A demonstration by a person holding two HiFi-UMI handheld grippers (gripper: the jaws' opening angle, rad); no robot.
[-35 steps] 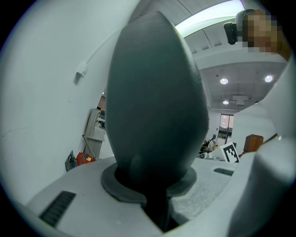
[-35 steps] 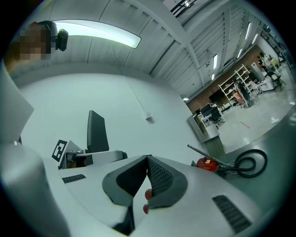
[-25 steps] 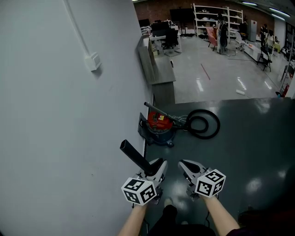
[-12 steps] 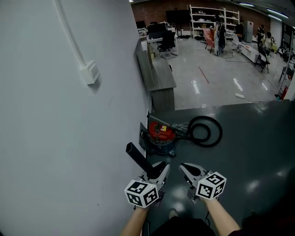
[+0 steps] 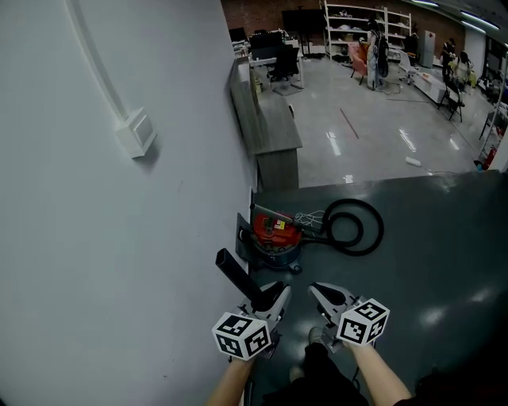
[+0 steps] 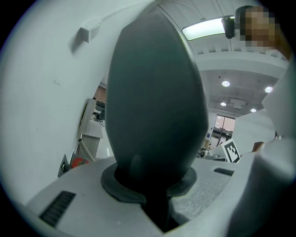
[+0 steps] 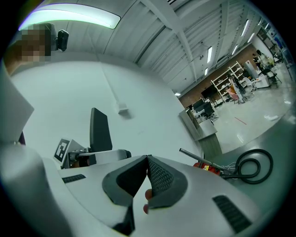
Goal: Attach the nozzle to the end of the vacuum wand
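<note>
Nearest, the left claw (image 5: 272, 295) is partly spread and pinches the black nozzle (image 5: 236, 275) at its lower end. The nozzle slants up and left, toward the wall (image 5: 95, 238). In the left gripper view it fills the middle, seated between the pads (image 6: 120, 183). Just beside it, the right claw (image 5: 319, 292) is pressed together, with nothing gripped and touching nothing. Both hang over a dark grey floor (image 5: 429, 262). Ahead on that floor, against the wall, sits the red vacuum (image 5: 275, 230), well apart from the nozzle. Its metal wand (image 7: 199, 159) slants up from it with a bare end. The black hose (image 5: 355, 203) lies in 1 loop to the right. Beyond, the floor turns pale and glossy, with a grey counter (image 5: 266, 119), desks, chairs and white shelves (image 5: 357, 20) before a brick back wall.
</note>
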